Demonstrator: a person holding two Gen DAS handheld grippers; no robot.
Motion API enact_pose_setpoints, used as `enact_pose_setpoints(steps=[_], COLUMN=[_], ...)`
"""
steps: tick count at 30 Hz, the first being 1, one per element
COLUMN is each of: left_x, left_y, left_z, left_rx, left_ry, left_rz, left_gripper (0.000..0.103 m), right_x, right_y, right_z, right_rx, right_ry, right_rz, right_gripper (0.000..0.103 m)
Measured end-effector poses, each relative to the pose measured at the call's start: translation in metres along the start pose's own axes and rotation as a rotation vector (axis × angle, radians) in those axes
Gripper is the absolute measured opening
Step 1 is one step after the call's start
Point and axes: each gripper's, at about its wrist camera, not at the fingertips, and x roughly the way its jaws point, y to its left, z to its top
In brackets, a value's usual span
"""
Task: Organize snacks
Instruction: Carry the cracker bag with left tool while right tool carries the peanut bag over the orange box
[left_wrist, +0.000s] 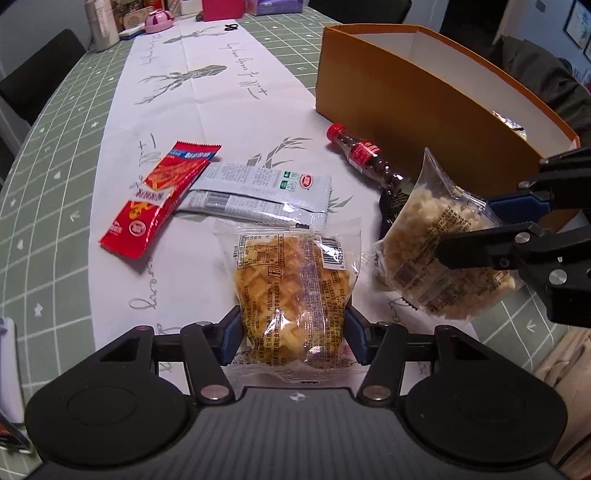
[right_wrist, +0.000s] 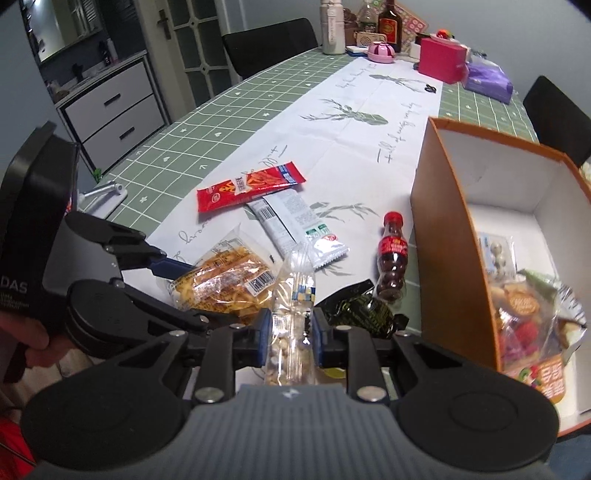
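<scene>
I am lifting a pale snack pack (right_wrist: 291, 295), clenched in the right tongs (right_wrist: 291, 328), with the orange box (right_wrist: 443, 229) just to their right; left tongs (left_wrist: 291, 332) are gripping the yellow pack (left_wrist: 291, 291) on the surface (left_wrist: 221, 92).

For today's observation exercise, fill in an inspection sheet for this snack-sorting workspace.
Surface: green grid tablecloth with white runner.
Job's things: orange box partly filled; red packet, grey packet, small cola bottle, dark packet loose.
Clutter: bottles, pink box at the far end.
Grippers: left gripper jaws around yellow pastry bag; right gripper shut on pale snack bag.
Cables: nothing seen.
Surroundings: black chairs, drawer cabinet.
</scene>
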Motion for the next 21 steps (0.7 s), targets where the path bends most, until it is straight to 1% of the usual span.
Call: enact_pose_setpoints(steps=[3,9,15,21], left_x=[-0.016,-0.048,-0.061,-0.065], left_y=[-0.001,-0.016,-0.04,-0.06], left_z=[0.013,0.048,0.082,0.117], left_rx=[0.056,0.179,0.282,0.352], left_ry=[-0.004,-0.033,-0.041,-0.097], left_rz=[0.016,0.052,0.074,0.112], left_gripper=[0.064,0.064,0.064,0.064], right_x=[-0.009,-0.035,-0.054,-0.074], right_y=[0.003,0.0,-0.001,-0.013], right_z=[0.008,0.029,0.05,0.072], right_rx=[-0.062,-0.15,-0.259,-0.335], right_ry=[0.018,-0.004,0.005,-0.026], right_rz=[-0.03,-0.108,-0.183,-0.281], right_gripper=[0.02,0.02,0.02,0.02])
